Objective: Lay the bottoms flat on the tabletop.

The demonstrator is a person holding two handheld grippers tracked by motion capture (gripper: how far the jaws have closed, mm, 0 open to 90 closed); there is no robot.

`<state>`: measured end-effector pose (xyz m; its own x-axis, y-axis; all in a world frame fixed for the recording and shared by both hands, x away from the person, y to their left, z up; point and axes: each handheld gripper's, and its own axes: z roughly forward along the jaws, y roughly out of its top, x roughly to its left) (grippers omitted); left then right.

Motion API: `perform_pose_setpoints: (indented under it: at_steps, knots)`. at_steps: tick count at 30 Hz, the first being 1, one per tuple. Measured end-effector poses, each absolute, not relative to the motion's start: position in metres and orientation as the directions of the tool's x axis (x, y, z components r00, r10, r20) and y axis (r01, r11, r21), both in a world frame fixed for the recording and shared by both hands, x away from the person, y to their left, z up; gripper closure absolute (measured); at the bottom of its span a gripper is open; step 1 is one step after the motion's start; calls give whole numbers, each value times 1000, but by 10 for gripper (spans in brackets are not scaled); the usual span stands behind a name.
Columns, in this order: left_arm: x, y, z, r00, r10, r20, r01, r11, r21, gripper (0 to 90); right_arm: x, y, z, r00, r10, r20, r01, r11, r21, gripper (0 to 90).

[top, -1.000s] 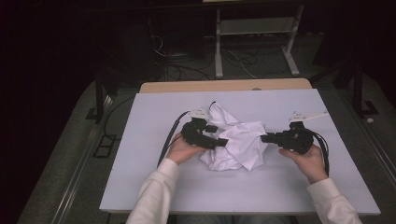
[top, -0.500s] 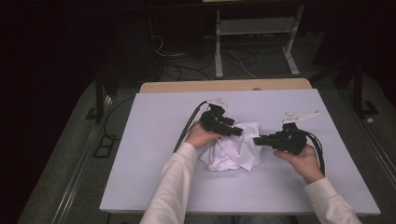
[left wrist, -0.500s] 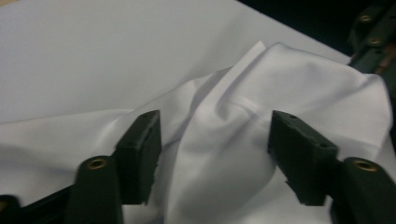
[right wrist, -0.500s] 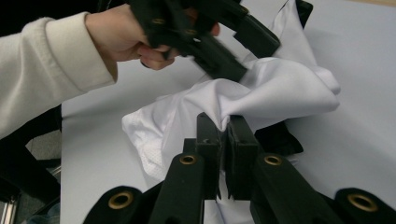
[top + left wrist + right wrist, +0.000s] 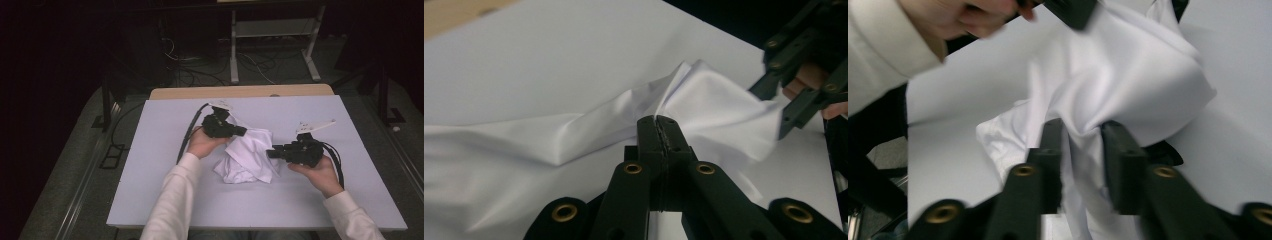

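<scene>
White cloth (image 5: 248, 156) lay crumpled at the middle of the bench (image 5: 150, 150), its upper edge pinched by the closed left hand-held gripper (image 5: 242, 132), while the right hand-held gripper (image 5: 270, 153), jaws just parting around a loose fold, sat at its right.

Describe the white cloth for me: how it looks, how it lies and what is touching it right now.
The white cloth is a thin, smooth fabric, crumpled into a loose heap near the middle of the white table. The left gripper, jaws just closed, pinches a fold at its far edge and lifts it into a ridge. The right gripper has cloth bunched between jaws that have just been opening. The rest lies on the table.
</scene>
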<state>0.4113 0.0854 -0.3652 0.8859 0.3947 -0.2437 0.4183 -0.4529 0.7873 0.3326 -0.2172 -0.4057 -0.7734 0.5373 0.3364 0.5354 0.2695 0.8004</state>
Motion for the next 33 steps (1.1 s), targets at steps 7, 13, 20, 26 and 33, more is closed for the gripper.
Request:
perform_pose_setpoints:
  at_steps: [7,13,20,26,33]
  knots:
    - [392,160,-354,838,496,-228,462,-422,780,894,334,-216,-408,-749,565,348,556,250,792,546]
    - [380,209,-364,787,567,-243,518,-392,761,894,338,-219,-415,-725,590,355,581,246,776,531]
    - [364,252,-384,733,628,-262,576,-367,731,893,344,-218,-422,-703,611,365,607,248,755,513]
    - [352,278,-400,698,662,-273,617,-363,698,893,353,-212,-433,-685,628,370,635,264,726,503]
    - [341,309,-418,645,715,-270,674,-365,643,893,362,-212,-445,-653,662,367,666,272,694,479]
